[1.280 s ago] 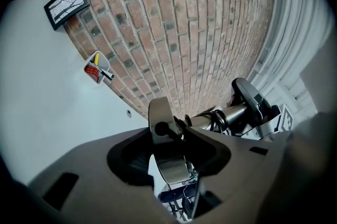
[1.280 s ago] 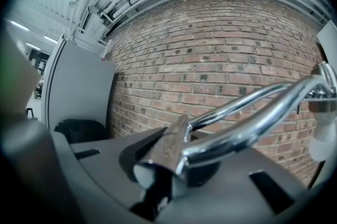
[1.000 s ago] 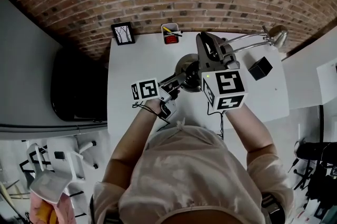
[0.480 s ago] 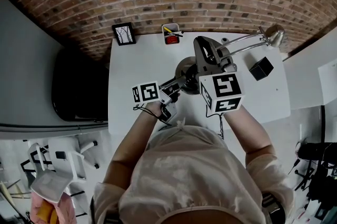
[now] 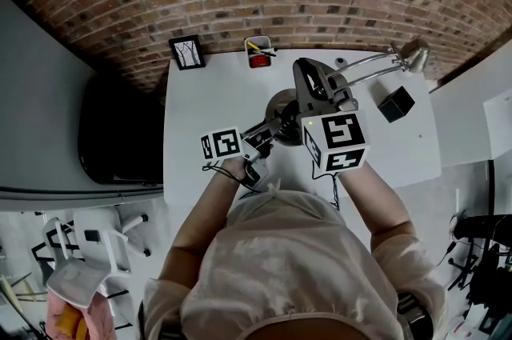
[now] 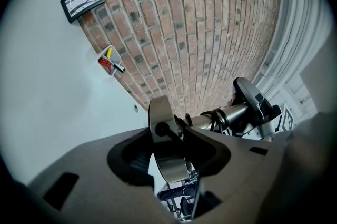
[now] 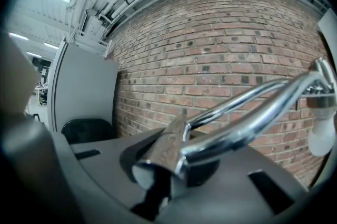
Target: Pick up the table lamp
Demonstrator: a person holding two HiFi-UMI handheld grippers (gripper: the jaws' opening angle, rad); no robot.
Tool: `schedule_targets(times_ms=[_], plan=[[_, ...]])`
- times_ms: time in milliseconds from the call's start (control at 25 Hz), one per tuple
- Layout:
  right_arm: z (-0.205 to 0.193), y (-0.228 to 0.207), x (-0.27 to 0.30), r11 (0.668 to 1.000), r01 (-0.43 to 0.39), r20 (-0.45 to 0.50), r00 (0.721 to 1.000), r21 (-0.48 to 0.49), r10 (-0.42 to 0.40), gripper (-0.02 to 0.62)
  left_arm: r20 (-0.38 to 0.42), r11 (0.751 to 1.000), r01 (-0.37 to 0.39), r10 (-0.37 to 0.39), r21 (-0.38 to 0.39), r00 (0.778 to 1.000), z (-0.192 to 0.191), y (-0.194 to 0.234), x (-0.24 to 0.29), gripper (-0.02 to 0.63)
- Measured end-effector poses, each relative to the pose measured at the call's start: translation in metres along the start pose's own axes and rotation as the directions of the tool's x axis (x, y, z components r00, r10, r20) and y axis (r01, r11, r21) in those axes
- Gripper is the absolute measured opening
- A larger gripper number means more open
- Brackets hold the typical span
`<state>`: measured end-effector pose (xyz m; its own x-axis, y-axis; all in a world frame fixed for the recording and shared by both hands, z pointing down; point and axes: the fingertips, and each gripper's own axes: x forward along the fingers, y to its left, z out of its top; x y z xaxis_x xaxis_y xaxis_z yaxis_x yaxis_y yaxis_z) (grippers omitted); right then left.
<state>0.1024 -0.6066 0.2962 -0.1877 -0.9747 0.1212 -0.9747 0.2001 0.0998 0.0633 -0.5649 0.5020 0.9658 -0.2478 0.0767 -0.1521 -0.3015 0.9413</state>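
White table (image 5: 200, 90); lamp (image 7: 253, 112) inside right gripper (image 7: 171, 167), base (image 6: 159, 112) seemingly inside left gripper (image 6: 168, 157)

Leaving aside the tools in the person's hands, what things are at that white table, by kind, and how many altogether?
Lamp: 1
Picture frame: 1
Pen cup: 1
Black cube: 1
Total: 4

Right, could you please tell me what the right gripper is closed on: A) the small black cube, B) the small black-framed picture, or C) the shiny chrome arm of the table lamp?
C: the right gripper view shows the right gripper clamped on the shiny chrome lamp arm.
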Motion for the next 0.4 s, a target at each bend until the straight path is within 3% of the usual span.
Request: schedule_targets(times_ms=[400], plan=[[-0.009,0.001,-0.004,1.000,-0.011,-0.021,1.000,-0.012,0.011,0.028,-0.019,1.000,-0.008,0.008,-0.012,1.000,-0.013,0.004,0.004,0.179]])
